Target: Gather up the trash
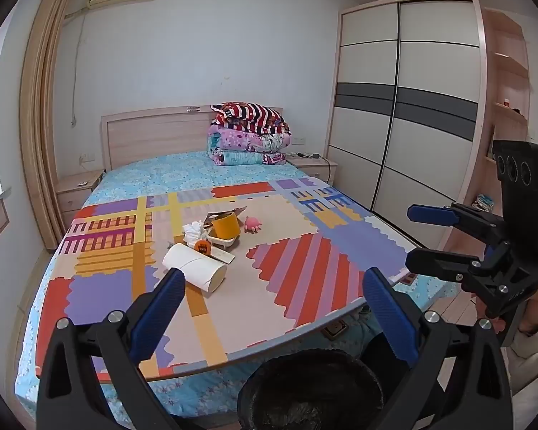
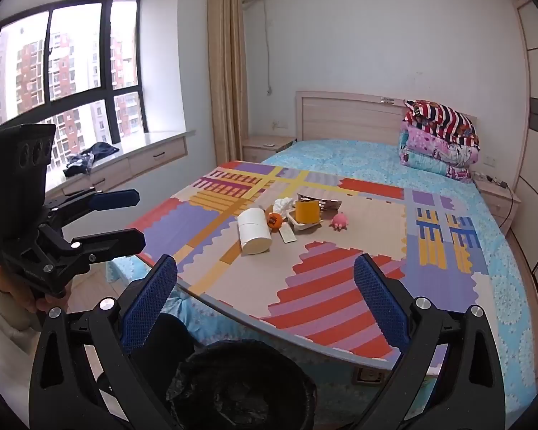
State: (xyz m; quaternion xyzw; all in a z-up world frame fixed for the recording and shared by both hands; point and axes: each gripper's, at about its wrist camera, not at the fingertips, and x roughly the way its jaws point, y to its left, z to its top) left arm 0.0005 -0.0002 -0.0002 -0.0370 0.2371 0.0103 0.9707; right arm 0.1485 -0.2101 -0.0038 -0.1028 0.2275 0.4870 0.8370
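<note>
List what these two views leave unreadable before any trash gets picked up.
- Trash bin: its base is cut off by the bottom edge in both wrist views; its contents are too dark to tell.
- Foil wrapper: mostly hidden behind the yellow cup in the right view.
- Small orange item: too small to identify.
- Crumpled tissue: whether it touches the tray is unclear.
- Both tools, left and right, stand open, empty.
</note>
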